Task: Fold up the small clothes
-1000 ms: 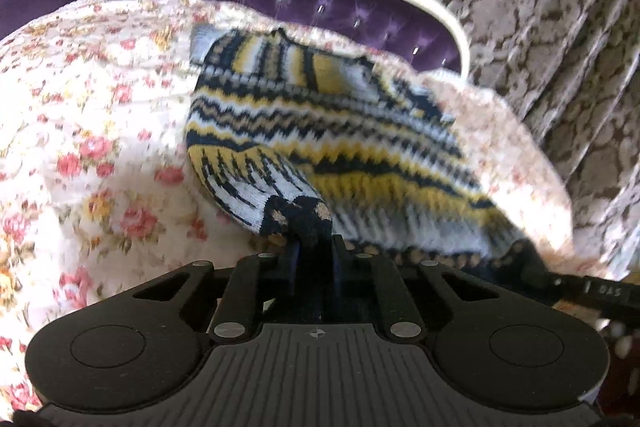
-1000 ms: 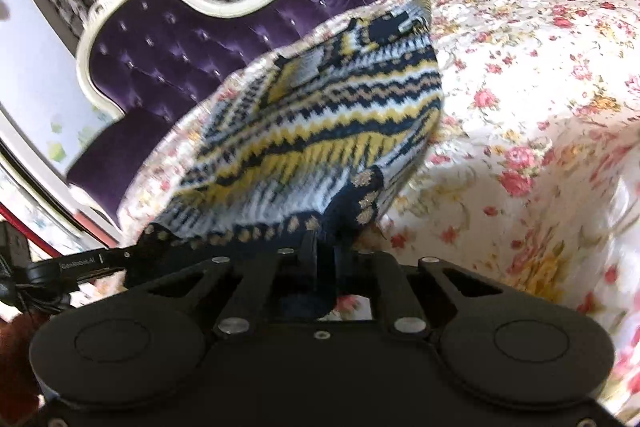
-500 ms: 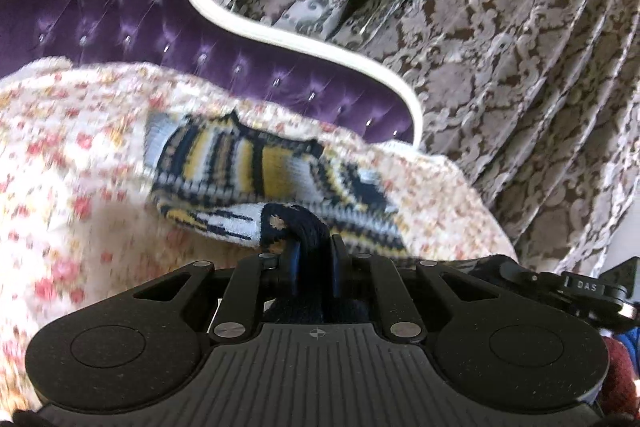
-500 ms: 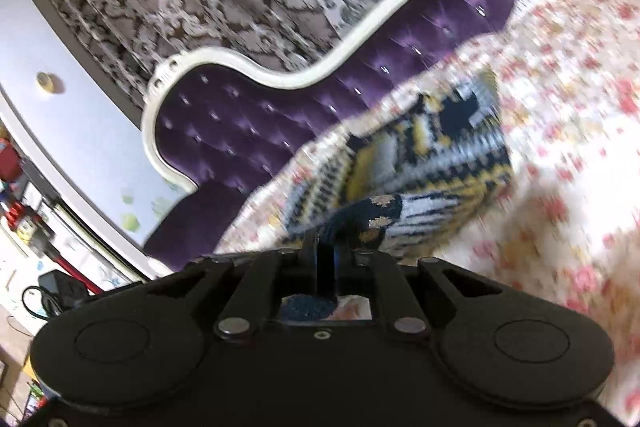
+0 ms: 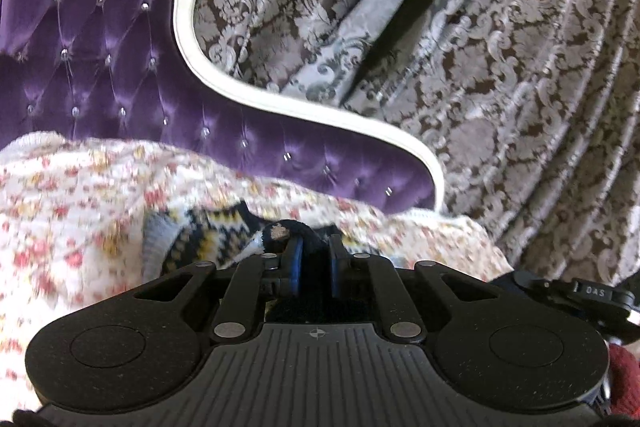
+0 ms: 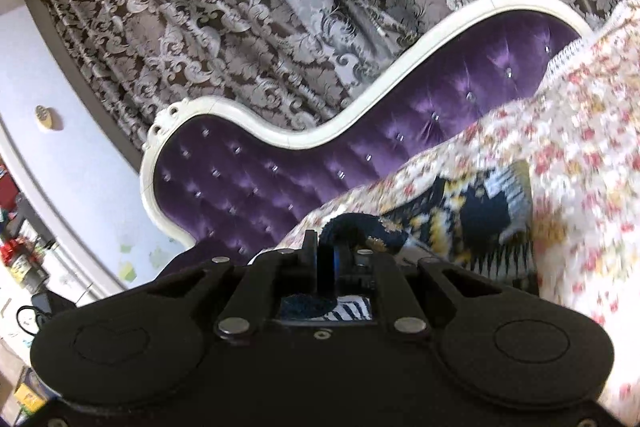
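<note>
Both claws are pinched nearly closed on the dark hem of the patterned knit sweater [image 5: 208, 239]: the left gripper [image 5: 314, 263] on one corner, the right gripper [image 6: 326, 259] on the other. To fold cleanly, carry both corners level and together (no sagging middle). Both point slightly downward over the floral bedspread [image 5: 72, 195], where the sweater's far part lies, below the purple tufted headboard [image 5: 100, 39].

Purple tufted headboard [image 5: 120, 75], white curved frame; damask curtains [image 5: 500, 67] behind; floral bedspread [image 5: 72, 211].
</note>
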Demonstrator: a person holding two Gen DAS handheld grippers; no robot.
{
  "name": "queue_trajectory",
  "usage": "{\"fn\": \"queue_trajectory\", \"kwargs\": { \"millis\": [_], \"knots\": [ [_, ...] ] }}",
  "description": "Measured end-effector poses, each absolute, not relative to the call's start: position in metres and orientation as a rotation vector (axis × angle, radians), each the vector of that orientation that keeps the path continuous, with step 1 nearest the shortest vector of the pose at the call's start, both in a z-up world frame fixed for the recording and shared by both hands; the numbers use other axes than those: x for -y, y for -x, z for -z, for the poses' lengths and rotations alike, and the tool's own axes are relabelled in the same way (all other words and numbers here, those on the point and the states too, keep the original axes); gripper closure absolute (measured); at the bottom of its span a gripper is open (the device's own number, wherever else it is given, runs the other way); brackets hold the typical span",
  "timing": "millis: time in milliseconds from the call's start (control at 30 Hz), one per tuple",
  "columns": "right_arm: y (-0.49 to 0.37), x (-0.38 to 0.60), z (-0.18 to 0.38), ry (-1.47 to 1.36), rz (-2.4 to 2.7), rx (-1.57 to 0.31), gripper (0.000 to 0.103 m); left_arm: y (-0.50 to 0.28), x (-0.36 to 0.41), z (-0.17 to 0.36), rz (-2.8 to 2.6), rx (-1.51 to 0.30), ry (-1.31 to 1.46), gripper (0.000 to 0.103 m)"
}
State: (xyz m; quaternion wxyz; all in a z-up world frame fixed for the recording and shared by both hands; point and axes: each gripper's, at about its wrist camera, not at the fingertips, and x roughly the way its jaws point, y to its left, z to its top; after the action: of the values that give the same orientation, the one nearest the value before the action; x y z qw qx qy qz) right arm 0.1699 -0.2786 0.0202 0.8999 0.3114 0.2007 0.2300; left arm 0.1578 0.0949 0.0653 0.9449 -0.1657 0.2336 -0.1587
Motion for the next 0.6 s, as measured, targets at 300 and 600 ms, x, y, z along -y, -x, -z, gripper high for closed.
{"fn": "queue_trajectory", "kwargs": {
  "millis": [300,600],
  "knots": [
    [-0.253,0.279,0.009,-0.588,-0.369,-0.418,0.087,-0.235,-0.091,-0.046,0.225,-0.455,0.323,0.096],
    [-0.304,0.282,0.054,-0.557,-0.305,-0.512,0.088,-0.282,-0.088,-0.001,0.224,-0.55,0.216,0.074]
  ]
}}
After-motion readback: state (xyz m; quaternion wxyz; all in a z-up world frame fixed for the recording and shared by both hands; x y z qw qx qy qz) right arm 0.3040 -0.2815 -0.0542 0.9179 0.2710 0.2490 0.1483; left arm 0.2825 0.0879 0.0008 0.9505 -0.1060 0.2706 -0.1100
